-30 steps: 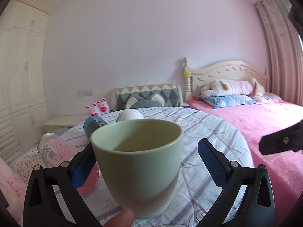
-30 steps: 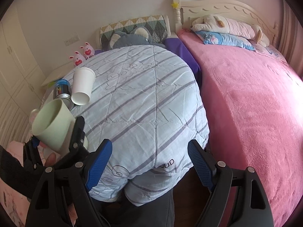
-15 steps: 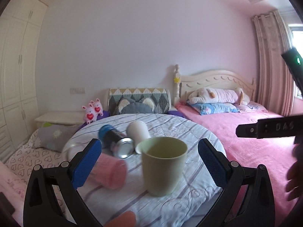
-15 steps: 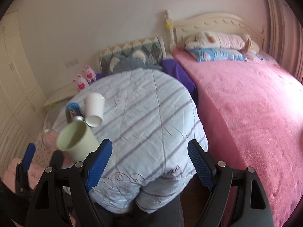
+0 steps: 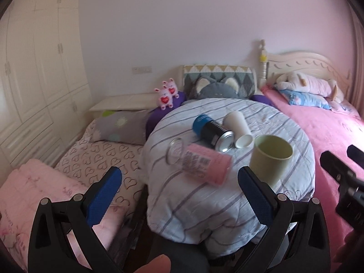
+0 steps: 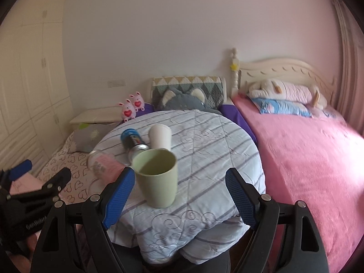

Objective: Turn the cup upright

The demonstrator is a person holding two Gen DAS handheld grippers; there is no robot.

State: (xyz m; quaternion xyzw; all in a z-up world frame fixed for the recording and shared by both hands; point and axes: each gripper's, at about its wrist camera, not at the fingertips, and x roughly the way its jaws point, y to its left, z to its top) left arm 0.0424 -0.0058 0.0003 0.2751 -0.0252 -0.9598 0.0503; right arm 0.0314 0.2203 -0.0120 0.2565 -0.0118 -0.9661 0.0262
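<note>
Now that the pale green ceramic cup (image 6: 157,179) is released and upright on the striped quilted table (image 6: 211,150), left gripper (image 5: 179,195) has backed off, fingers spread empty; right gripper (image 6: 179,195) likewise open. Flip looks done.

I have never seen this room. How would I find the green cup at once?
Look at the round table covered with a striped quilt, left of the pink bed. Four containers sit on its left side; the green cup is nearest the front edge. It alone stands upright, mouth up, while the white paper cup, the blue can and the pink jar lie on their sides.
</note>
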